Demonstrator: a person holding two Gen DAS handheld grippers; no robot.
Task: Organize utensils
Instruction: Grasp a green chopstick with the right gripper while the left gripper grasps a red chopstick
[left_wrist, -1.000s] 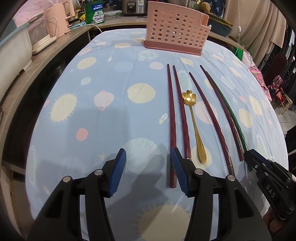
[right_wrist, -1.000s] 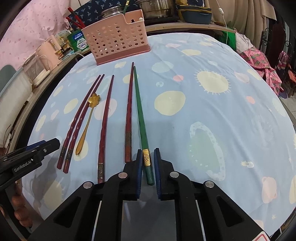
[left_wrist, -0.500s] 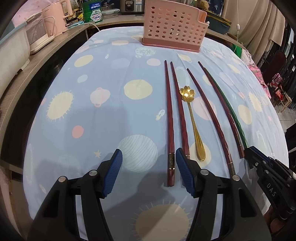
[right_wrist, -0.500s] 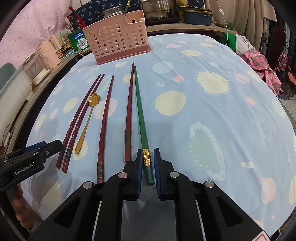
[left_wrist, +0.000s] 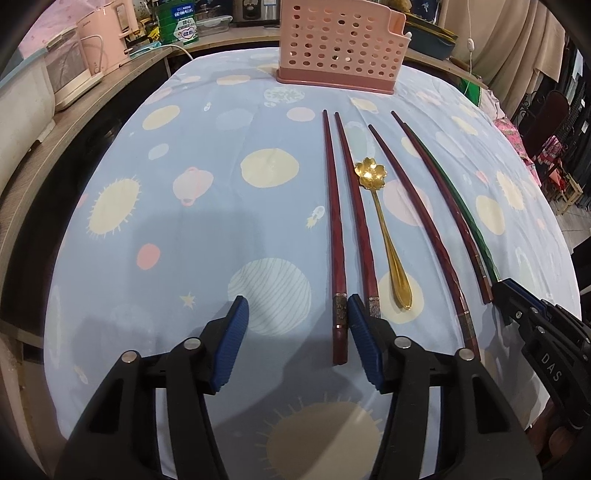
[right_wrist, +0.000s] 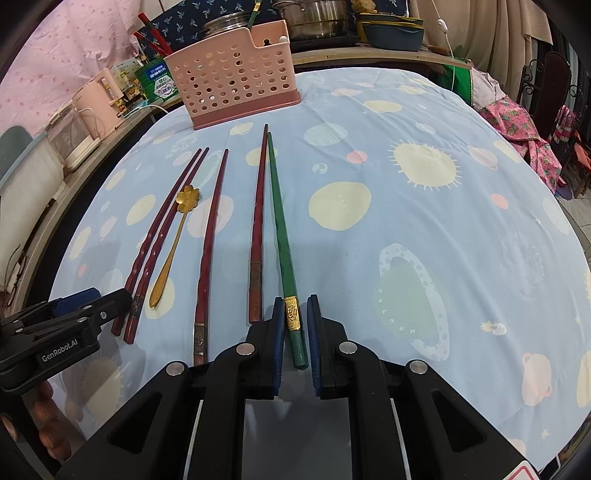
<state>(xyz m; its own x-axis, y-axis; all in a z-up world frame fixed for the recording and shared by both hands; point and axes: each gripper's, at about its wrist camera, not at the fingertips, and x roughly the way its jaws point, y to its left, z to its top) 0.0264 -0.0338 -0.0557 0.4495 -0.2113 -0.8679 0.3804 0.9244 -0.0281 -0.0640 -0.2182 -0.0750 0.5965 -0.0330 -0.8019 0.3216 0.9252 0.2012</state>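
Several dark red chopsticks, a gold flower spoon (left_wrist: 384, 229) (right_wrist: 173, 243) and a green chopstick (right_wrist: 282, 240) (left_wrist: 458, 199) lie side by side on the blue tablecloth. A pink perforated holder (left_wrist: 340, 40) (right_wrist: 232, 74) stands at the far end. My left gripper (left_wrist: 297, 314) is open; the leftmost red chopstick (left_wrist: 334, 229) lies just inside its right finger. My right gripper (right_wrist: 294, 306) has its jaws close on both sides of the green chopstick's gold-banded end, which rests on the cloth.
A wooden counter runs along the left with a pink kettle (right_wrist: 98, 99) and a white appliance (left_wrist: 74, 70). Pots and bowls stand behind the holder (right_wrist: 317, 18). The right gripper's body shows in the left wrist view (left_wrist: 535, 332).
My left gripper has moved forward and right, so the leftmost red chopstick's end now lies between its fingers. My right gripper's jaws have spread slightly around the green chopstick.
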